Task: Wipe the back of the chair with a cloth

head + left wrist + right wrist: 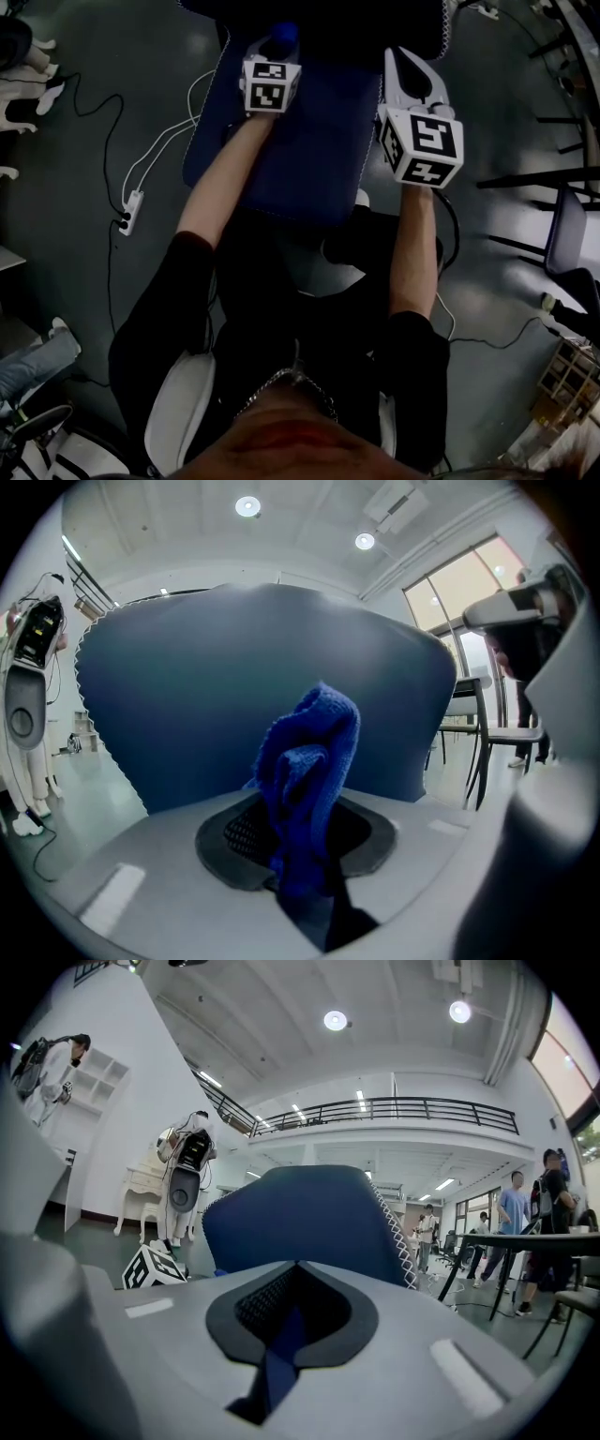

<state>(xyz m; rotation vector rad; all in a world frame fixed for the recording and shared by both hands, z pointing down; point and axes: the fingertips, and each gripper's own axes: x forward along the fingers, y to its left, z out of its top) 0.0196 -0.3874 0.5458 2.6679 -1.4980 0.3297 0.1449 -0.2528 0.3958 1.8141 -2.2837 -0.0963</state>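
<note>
Clamping cloth (309, 761), left gripper (278, 49) below chair back (234, 686) top edge, right gripper (281, 1340) closed

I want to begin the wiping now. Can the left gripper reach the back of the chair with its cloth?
Probably yes. The left gripper is shut on the blue cloth, and the chair back stands directly ahead of it, filling much of its view, with nothing between them.

Looks like a big open lab hall: mezzanine railing (394, 1108), ceiling lights (336, 1021), a power strip (131, 212) on the grey floor (56, 225).
</note>
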